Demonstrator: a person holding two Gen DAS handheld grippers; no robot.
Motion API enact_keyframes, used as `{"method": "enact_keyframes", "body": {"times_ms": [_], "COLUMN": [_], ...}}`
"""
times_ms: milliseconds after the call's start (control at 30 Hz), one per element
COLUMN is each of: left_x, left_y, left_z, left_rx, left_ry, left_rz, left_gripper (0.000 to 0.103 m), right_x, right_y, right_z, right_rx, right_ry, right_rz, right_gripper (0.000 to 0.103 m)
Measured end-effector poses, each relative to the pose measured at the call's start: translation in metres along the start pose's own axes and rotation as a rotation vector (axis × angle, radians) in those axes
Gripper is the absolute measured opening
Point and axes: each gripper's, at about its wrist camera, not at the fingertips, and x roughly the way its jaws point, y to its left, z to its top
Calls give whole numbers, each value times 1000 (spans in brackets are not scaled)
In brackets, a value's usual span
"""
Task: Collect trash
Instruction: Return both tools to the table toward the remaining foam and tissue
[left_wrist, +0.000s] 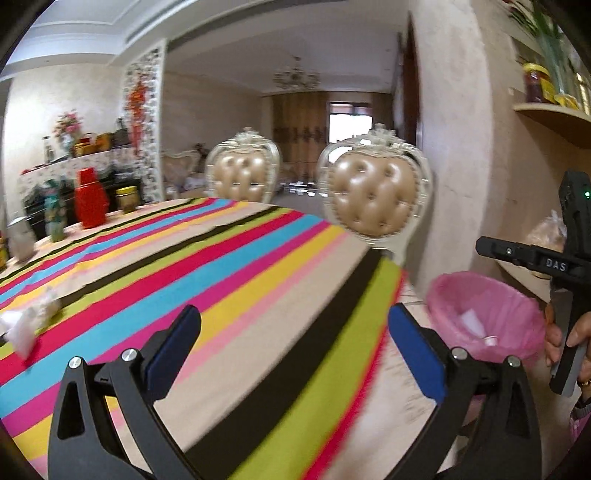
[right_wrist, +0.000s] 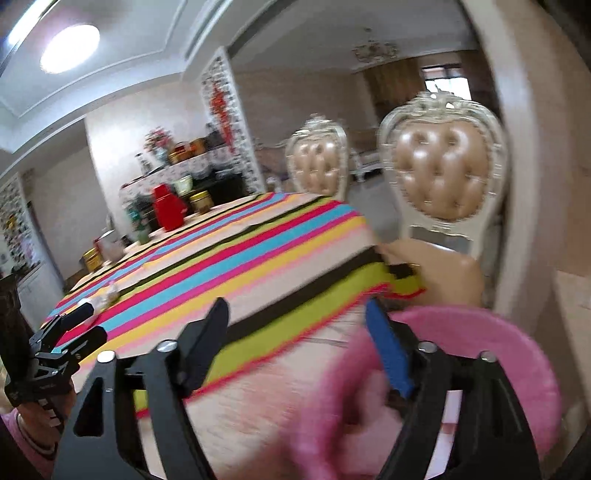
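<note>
Both tongs are spread wide with nothing in them. The left tongs (left_wrist: 295, 350) hang over the stripy table (left_wrist: 229, 266). The right tongs (right_wrist: 299, 343) are just above the pink bin (right_wrist: 517, 354), likely because trash drops there. Crumpled tissue (left_wrist: 26, 325) waits on the table, well away from the bin.

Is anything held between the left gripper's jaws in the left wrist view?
No: the left gripper stands wide open, with only the striped tablecloth showing between its jaws.
</note>
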Motion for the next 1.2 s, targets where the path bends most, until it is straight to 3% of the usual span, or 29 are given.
{"method": "enact_keyframes", "body": {"times_ms": [233, 467, 567, 667, 833, 1000, 1200], "left_x": [-34, -53, -60, -81, -101, -116, -138], "left_y": [95, 197, 248, 306, 365, 394, 395], "left_z": [-16, -34, -40, -42, -41, -48, -50], "left_rx": [-91, -136, -211, -289, -331, -367, -342], "left_ry": [27, 95, 117, 92, 65, 49, 4], "left_rz": [164, 387, 463, 595, 733, 811, 918], "left_gripper": [98, 98, 98, 98, 98, 98, 98], "right_x": [62, 129, 160, 185, 218, 247, 289], "right_y": [113, 219, 259, 293, 350, 409, 478], "right_z": [-10, -24, -27, -31, -41, -52, -64], "right_rx": [-108, -227, -271, -307, -381, -456, -508], "right_ry": [102, 199, 248, 287, 339, 375, 452], "right_rz": [151, 275, 312, 349, 400, 457, 557], "right_gripper": [84, 84, 84, 84, 84, 84, 84]}}
